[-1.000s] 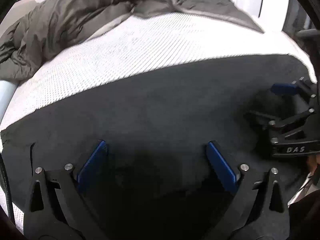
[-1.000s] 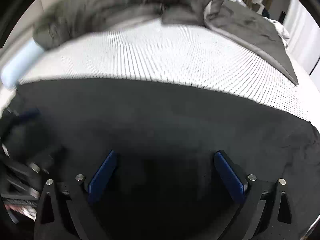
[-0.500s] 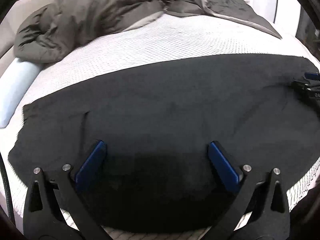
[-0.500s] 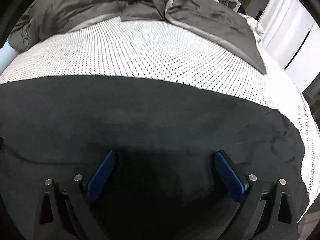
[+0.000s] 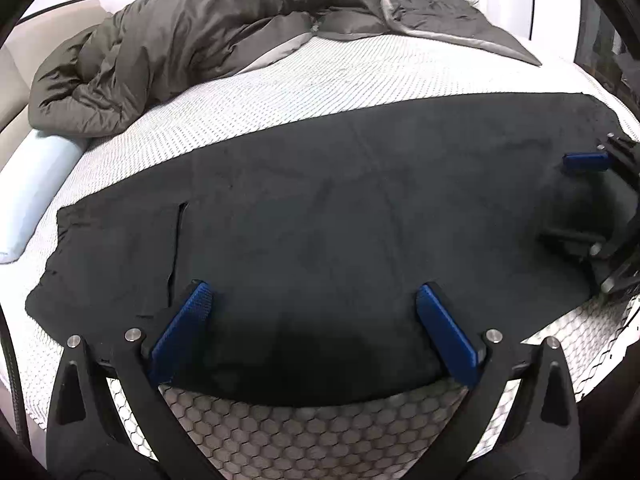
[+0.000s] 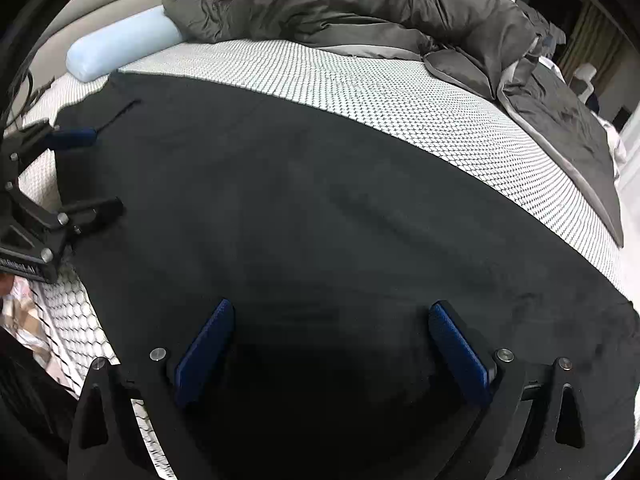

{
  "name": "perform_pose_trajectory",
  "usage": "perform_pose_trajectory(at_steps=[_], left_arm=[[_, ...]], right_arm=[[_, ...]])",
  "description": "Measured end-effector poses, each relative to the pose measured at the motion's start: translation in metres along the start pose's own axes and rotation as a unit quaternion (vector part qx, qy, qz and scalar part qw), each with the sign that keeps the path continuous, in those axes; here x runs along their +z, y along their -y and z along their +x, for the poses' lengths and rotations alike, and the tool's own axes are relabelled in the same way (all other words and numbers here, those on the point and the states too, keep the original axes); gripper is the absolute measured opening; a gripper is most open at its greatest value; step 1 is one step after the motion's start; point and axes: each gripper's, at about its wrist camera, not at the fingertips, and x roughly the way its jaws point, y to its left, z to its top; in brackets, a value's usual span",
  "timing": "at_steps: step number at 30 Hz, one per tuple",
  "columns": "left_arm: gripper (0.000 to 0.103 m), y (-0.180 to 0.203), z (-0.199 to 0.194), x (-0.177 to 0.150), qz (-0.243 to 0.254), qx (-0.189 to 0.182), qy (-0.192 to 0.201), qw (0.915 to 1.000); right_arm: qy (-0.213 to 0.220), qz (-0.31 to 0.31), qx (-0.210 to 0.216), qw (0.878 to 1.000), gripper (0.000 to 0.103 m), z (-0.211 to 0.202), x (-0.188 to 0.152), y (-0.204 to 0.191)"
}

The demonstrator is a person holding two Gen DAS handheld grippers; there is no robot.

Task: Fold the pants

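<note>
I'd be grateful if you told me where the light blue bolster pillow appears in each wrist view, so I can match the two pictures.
Left wrist view: the light blue bolster pillow lies at the far left edge, beyond the black pants.
Right wrist view: the pillow sits upper left, past the pants' far end.
Shared landmark: the rumpled grey duvet overlaps one end of the pillow in both views.

Soft, even indoor light falls on both views, brightest on the white mattress cover [image 5: 280, 92], while the black pants [image 5: 340, 208] swallow detail and show only faint creases. A dark shadow pools between each gripper's blue pads [image 6: 206, 350]. Fisheye bending curves the edges; the focus is sharp.
</note>
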Motion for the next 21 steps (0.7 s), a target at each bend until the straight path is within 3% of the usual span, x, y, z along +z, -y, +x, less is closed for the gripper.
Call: perform_pose_trajectory(at_steps=[7, 9, 11, 15, 16, 17, 19, 21], left_arm=[[0.102, -0.036, -0.005, -0.011, -0.026, 0.007, -0.012, 0.9996], [0.102, -0.054, -0.017, -0.015, -0.040, 0.015, 0.000, 0.9991], [0.102, -0.078, -0.030, -0.021, -0.077, 0.015, 0.019, 0.9968], [0.101, -0.136, -0.031, -0.029, -0.173, 0.036, 0.035, 0.9836], [0.092, -0.147, -0.025, -0.030, -0.185, 0.039, 0.025, 0.9816], [0.072, -0.156, -0.017, -0.032, -0.191, 0.040, 0.011, 0.9806], [0.053, -0.168, -0.006, -0.036, -0.205, 0.047, -0.009, 0.9775], [0.045, -0.175, -0.004, -0.039, -0.203, 0.049, -0.003, 0.9778]], right_arm=[[-0.018, 0.021, 0.009, 1.000, 0.100, -0.005, -0.018, 0.031], [-0.019, 0.023, 0.012, 0.999, 0.100, -0.010, -0.025, 0.036], [-0.015, 0.028, 0.019, 0.999, 0.100, -0.015, -0.028, 0.041], [0.031, 0.046, 0.014, 0.998, 0.100, -0.033, -0.028, 0.041], [0.044, 0.049, 0.012, 0.998, 0.100, -0.034, -0.026, 0.042], [0.055, 0.054, 0.011, 0.997, 0.100, -0.037, -0.024, 0.041], [0.049, 0.056, 0.015, 0.997, 0.100, -0.034, -0.020, 0.039], [0.037, 0.046, 0.007, 0.998, 0.100, -0.026, -0.019, 0.035]])
